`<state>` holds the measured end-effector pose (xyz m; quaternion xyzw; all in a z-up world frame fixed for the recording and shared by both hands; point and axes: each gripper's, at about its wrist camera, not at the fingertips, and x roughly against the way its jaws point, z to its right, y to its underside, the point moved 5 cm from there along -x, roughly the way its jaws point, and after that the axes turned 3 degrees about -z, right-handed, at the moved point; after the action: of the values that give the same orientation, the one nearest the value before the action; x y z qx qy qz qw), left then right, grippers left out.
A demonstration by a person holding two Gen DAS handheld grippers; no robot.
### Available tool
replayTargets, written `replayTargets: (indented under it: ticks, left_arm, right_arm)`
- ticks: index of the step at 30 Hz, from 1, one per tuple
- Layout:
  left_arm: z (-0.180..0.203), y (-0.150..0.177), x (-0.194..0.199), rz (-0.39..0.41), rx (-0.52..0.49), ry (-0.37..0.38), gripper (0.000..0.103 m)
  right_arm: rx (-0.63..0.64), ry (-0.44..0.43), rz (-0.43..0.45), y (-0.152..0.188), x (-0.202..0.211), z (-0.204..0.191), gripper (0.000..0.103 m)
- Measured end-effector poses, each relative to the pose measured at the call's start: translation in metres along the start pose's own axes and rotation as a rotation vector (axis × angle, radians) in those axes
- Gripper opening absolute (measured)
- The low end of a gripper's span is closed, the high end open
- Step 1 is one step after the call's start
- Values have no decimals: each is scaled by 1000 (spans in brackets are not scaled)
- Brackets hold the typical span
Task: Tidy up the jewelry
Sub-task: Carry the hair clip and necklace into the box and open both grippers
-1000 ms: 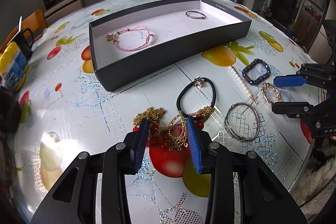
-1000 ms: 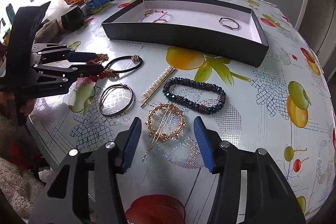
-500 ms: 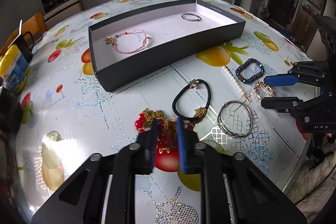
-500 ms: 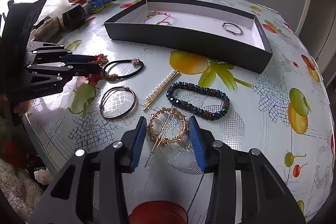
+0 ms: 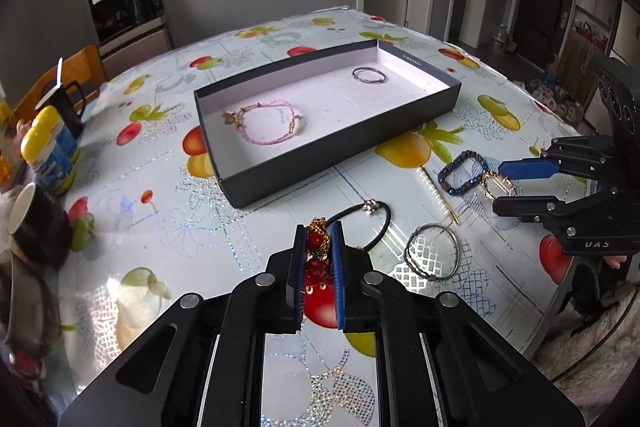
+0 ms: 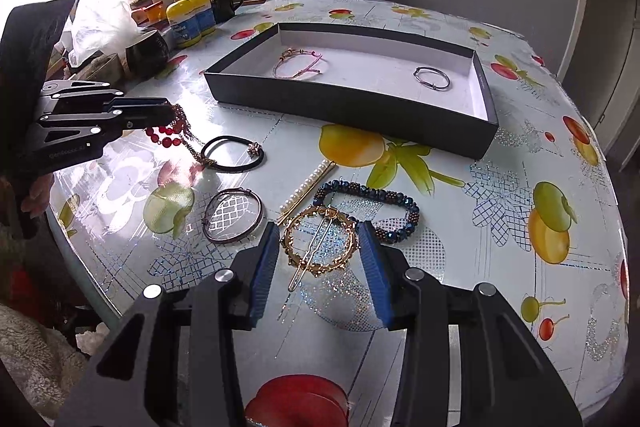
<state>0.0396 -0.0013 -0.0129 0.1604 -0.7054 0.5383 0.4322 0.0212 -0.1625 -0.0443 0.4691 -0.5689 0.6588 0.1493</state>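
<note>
Tabletop (image 6: 500,195) carries everything; I'm working near its front edge, where the loose pieces are. Black tray (image 5: 332,151) sits further back, open side up, so it reads as the drop target: pink cord bracelet (image 5: 266,123) and a thin silver ring bangle (image 5: 369,75) already lie in it, well apart.

My left hand-held gripper (image 5: 318,251) is closed down on the red-bead and gold-chain necklace (image 6: 176,131). Jaws are nearly together with beads bunched between the pads. In the right wrist view, part of the chain hangs off the jaws and trails down to the black cord bracelet (image 6: 234,155). Looks tangled or at least touching there, so a lift could drag the cord along.

My right hand-held gripper (image 6: 318,255) is wide open, holding nothing, jaws straddling the gold round hair clip (image 6: 320,241), lined up for a pinch across its rim.

Still loose on the tabletop: blue bead bracelet (image 6: 372,203) touching the clip, silver bangle (image 6: 234,215), pearl hair pin (image 6: 308,187) between them.
</note>
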Motion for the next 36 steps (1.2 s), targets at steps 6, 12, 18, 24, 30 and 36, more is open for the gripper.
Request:
replayTargets:
  ticks: [6,12,18,24,30,36]
  left_arm:
    - [-5,-12,21,48,6,-16,12]
    - [-14,-26,38,89,26,-32,12]
    - [-22,-51,41,107,27,-47,12]
    - [-30,-89,28,118,22,-71,12]
    - [-39,-121,0,107,52,-57,12]
    - [-39,-118,-45,25,90,-9,12]
  right_arm:
    - [-5,-5,25,-8,10,2,41]
    - [1,3,53,-20,20,4,41]
    - [-7,25,90,-46,24,18,41]
    - [-49,62,135,-86,23,48,41]
    - [-86,96,142,-119,4,78,41]
    - [-97,108,80,-130,-31,93,41]
